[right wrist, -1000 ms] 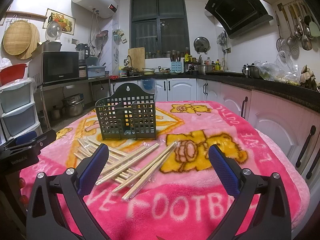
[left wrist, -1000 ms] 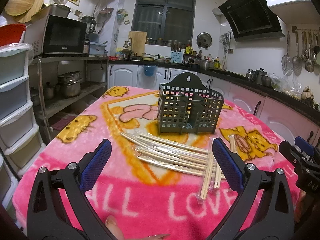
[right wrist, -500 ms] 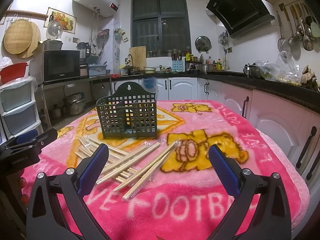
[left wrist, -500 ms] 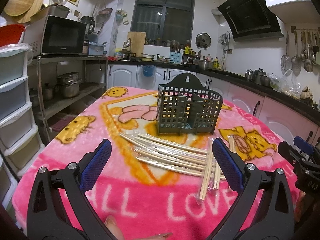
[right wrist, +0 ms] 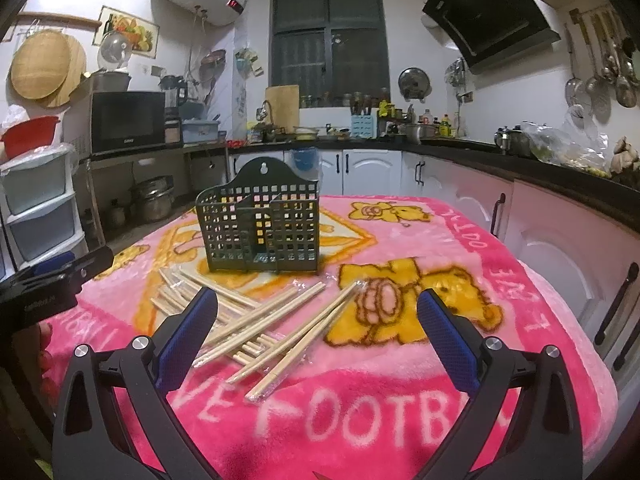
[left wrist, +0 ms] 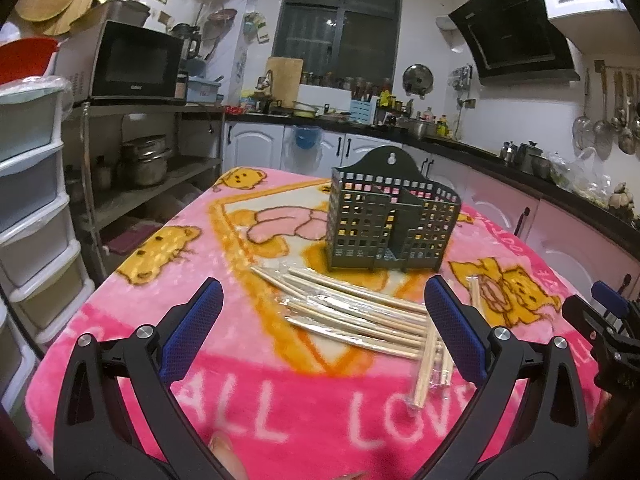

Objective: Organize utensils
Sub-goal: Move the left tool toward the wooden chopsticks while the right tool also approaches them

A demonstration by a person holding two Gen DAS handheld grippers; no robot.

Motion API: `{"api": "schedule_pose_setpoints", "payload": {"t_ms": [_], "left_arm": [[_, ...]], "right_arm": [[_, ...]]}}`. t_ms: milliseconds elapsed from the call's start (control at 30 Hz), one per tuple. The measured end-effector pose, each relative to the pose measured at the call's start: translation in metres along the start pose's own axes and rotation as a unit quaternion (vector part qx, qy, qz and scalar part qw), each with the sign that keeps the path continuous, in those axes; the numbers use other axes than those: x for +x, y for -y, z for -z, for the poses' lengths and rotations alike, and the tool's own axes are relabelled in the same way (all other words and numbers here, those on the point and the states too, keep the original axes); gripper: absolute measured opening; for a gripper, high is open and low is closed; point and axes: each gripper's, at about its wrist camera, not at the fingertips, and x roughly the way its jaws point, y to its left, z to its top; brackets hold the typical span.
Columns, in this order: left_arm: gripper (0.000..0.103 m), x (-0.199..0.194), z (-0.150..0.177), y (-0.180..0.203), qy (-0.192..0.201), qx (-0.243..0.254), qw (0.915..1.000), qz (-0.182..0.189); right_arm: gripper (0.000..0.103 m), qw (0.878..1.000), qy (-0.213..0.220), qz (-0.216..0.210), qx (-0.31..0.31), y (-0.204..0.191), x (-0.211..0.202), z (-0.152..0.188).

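Gaping wide, both tongs (left wrist: 323,312) (right wrist: 318,320) hold nothing above chopsticks (left wrist: 360,316).

Left tongs (left wrist: 324,304) spread wide and empty, right tongs (right wrist: 318,312) likewise wide apart, both hovering level

Right black-and-blue clamp gripper (left wrist: 612,332) cut off by left view's right edge. Clear-wrapped wooden chopsticks (left wrist: 356,316) partly blurred; count unclear. Dark green perforated plastic holder (right wrist: 262,226) interior mostly hidden.
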Motion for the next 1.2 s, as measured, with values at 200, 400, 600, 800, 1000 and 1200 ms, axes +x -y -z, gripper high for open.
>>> {"api": "schedule_pose_setpoints", "payload": {"t_ms": [200, 400, 600, 800, 1000, 1200], "left_arm": [[0.093, 0.011, -0.005, -0.010, -0.022, -0.013, 0.9996, -0.007], [0.093, 0.024, -0.010, -0.022, -0.051, -0.027, 0.9983, 0.002], [0.093, 0.040, -0.017, -0.028, -0.080, -0.025, 0.9964, 0.015], [0.093, 0.064, -0.025, -0.031, -0.111, -0.024, 0.9932, 0.024], [0.092, 0.091, -0.029, -0.041, -0.145, -0.034, 0.9881, 0.037], [0.063, 0.123, -0.032, -0.061, -0.189, -0.059, 0.9799, 0.022]], "right_arm": [[0.097, 0.999, -0.039, -0.028, -0.010, 0.002, 0.030, -0.006], [0.097, 0.996, -0.070, -0.043, -0.018, 0.003, 0.052, -0.015], [0.097, 0.994, -0.094, -0.052, -0.005, 0.012, 0.073, -0.026], [0.087, 0.992, -0.108, -0.060, 0.003, 0.021, 0.089, -0.035], [0.075, 0.990, -0.124, -0.062, 0.008, 0.028, 0.103, -0.040], [0.061, 0.987, -0.147, -0.068, 0.018, 0.037, 0.123, -0.042]]}}
